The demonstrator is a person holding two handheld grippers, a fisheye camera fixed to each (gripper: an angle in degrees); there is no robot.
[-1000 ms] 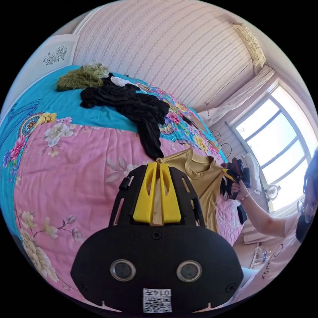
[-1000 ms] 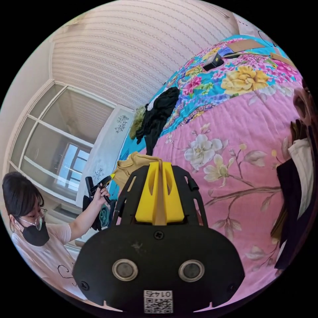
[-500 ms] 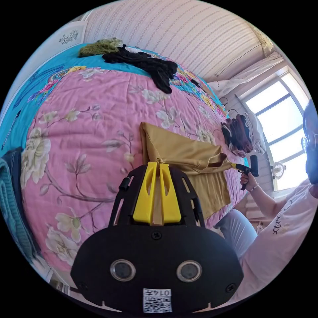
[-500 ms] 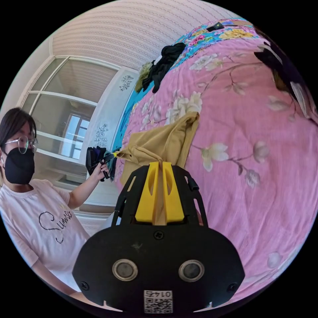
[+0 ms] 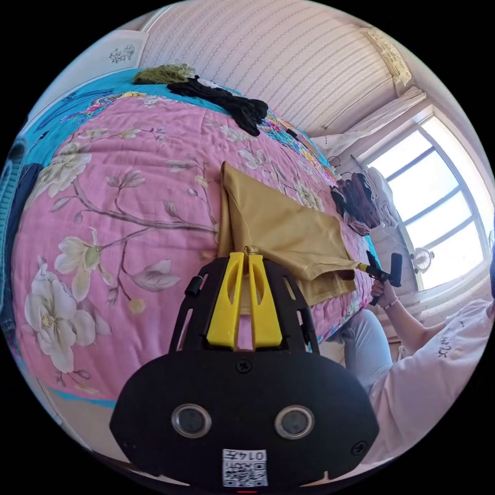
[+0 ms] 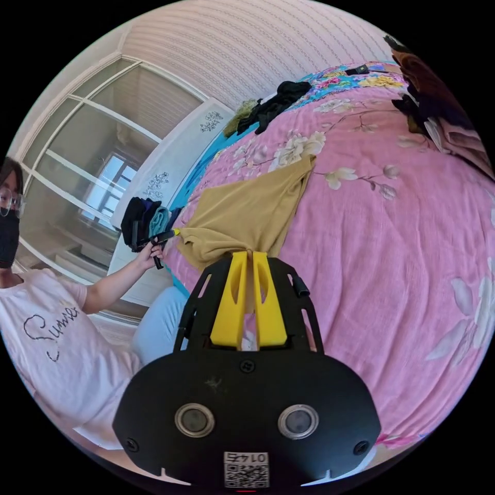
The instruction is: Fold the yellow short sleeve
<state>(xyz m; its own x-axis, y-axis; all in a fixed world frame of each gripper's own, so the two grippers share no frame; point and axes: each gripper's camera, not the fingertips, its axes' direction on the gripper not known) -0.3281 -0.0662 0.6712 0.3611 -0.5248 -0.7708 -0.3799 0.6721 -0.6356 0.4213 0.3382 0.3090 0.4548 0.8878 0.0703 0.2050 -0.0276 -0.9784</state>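
Jaws of the left gripper [image 5: 246, 253] are closed on one corner of the yellow short sleeve [image 5: 278, 227]. The right gripper [image 6: 249, 254] pinches the opposite corner, jaws likewise pressed together on the cloth. Both corners are held spread apart, probably to keep the edge taut while the shirt is laid flat. The garment lies partly doubled on the pink bedspread [image 5: 129, 216], near the bed edge closest to the person [image 6: 67, 330].
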